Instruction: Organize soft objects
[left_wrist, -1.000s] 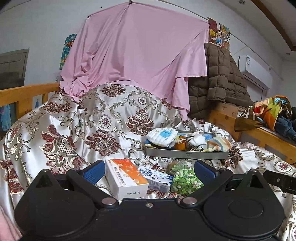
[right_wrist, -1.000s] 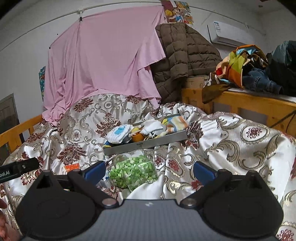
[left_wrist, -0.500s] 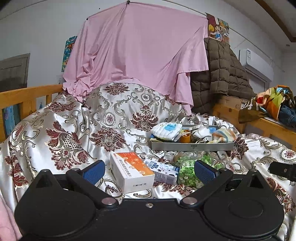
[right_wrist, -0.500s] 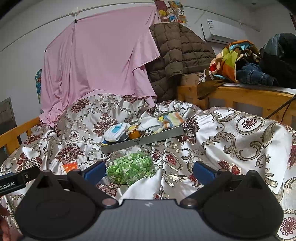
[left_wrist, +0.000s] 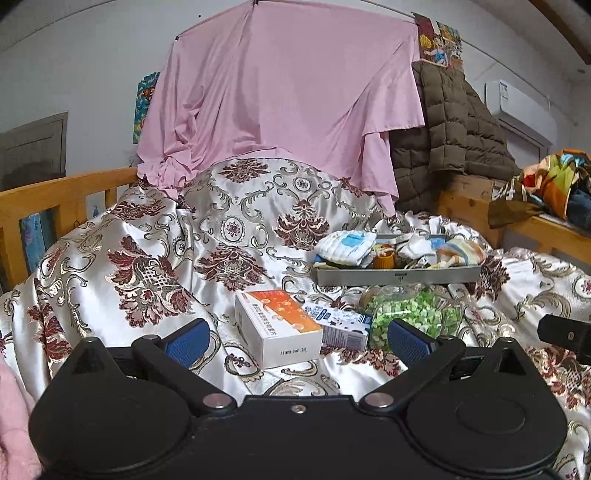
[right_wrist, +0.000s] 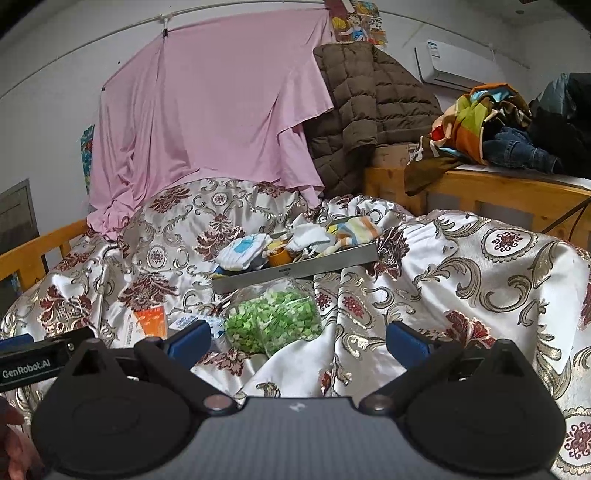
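- Nearest the cameras: the left gripper (left_wrist: 297, 338) and the right gripper (right_wrist: 297, 338), each with blue pads spread wide and nothing between them, both poised over the patterned satin bedspread (left_wrist: 147, 266).
- Just beyond the left gripper: an orange-and-white box (left_wrist: 277, 325), touching a smaller blue-and-white carton (left_wrist: 341, 325).
- Beside the carton: a clear bag of green pieces (right_wrist: 273, 319), lying ahead of the right gripper.
- Behind the bag: a grey tray (left_wrist: 399, 275) holding soft cloth items (among them a folded white-and-blue cloth (left_wrist: 347, 245) and a striped cloth (left_wrist: 460, 251)).
- Farthest back: a pink sheet (left_wrist: 288, 96) hung on the wall, with a brown quilted jacket (left_wrist: 458, 133) beside it.
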